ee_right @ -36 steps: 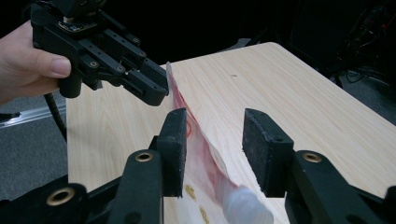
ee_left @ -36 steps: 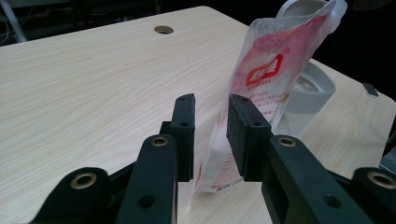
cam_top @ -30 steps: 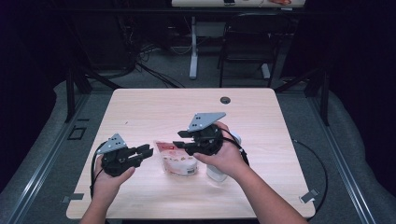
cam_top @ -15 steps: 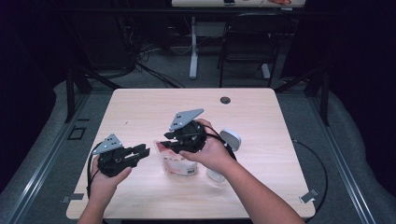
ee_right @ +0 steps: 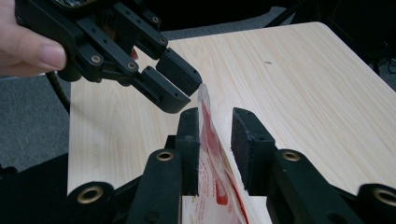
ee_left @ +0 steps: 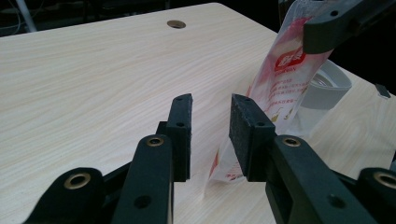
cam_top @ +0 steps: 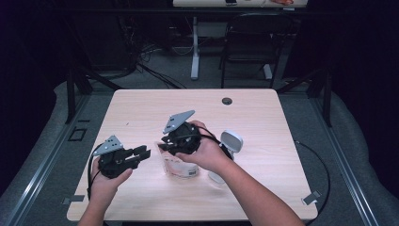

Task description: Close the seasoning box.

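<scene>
currently my right gripper (ee_right: 214, 149) has been closing around the pouch (cam_top: 179, 165) at frame centre, top edge between the jaws, not pinched yet. left gripper (ee_left: 210, 135) released, holding nothing, beside it. risk: thin pouch folds or slips sideways, toppling toward the white container (cam_top: 230, 141).

A light wooden table (cam_top: 141, 108) is filling the middle of the high view. Near its centre a red-and-white pouch (cam_top: 179, 165) is standing on it, and a white round container (cam_top: 230, 141) is lying just right of centre.
</scene>
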{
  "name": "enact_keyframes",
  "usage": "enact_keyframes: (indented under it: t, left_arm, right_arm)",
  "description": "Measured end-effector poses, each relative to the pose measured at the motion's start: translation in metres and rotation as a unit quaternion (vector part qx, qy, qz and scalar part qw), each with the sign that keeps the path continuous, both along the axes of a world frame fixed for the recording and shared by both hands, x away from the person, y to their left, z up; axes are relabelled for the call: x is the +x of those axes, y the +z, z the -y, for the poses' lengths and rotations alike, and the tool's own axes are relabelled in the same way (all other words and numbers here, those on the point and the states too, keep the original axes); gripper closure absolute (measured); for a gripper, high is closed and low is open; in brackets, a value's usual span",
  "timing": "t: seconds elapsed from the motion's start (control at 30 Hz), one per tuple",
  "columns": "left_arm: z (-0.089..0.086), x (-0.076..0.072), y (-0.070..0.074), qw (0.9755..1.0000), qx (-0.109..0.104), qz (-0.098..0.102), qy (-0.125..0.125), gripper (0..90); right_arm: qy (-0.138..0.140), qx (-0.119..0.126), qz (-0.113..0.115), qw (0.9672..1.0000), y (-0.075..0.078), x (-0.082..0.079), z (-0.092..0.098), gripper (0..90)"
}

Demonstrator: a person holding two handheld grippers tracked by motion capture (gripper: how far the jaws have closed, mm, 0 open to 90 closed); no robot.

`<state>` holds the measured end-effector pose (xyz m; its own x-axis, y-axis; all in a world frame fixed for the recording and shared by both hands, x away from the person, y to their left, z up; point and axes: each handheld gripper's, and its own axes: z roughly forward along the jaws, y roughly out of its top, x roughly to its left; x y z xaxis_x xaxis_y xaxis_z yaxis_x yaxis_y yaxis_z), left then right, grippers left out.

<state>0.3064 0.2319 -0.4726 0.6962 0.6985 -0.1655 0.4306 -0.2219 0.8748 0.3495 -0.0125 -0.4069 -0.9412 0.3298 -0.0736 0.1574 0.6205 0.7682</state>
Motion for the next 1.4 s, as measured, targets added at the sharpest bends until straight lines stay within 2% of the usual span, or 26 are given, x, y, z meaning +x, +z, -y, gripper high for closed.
enact_keyframes:
  t: [0.43,0.73,1.07,1.17,1.4]
  left_arm:
    - [-0.001,0.001,-0.001,1.0000,0.000,0.000,-0.001,70.0]
    - [0.000,0.001,-0.002,1.0000,0.001,-0.002,0.000,69.8]
    - [0.000,0.001,-0.003,1.0000,0.002,-0.005,0.001,69.4]
    - [0.000,0.002,-0.004,1.0000,0.002,-0.006,0.000,69.2]
    - [0.001,0.001,-0.005,1.0000,0.005,-0.006,-0.004,68.4]
  right_arm:
    - [0.009,-0.028,0.003,0.9996,-0.002,0.001,-0.008,78.4]
    - [0.009,-0.038,0.001,0.9992,-0.004,0.003,-0.011,81.4]
    - [0.017,-0.036,-0.011,0.9991,-0.004,0.006,-0.011,85.7]
    - [0.022,-0.039,-0.007,0.9990,-0.004,0.006,-0.011,89.2]
    - [0.033,-0.049,-0.001,0.9982,-0.002,0.006,-0.010,90.0]
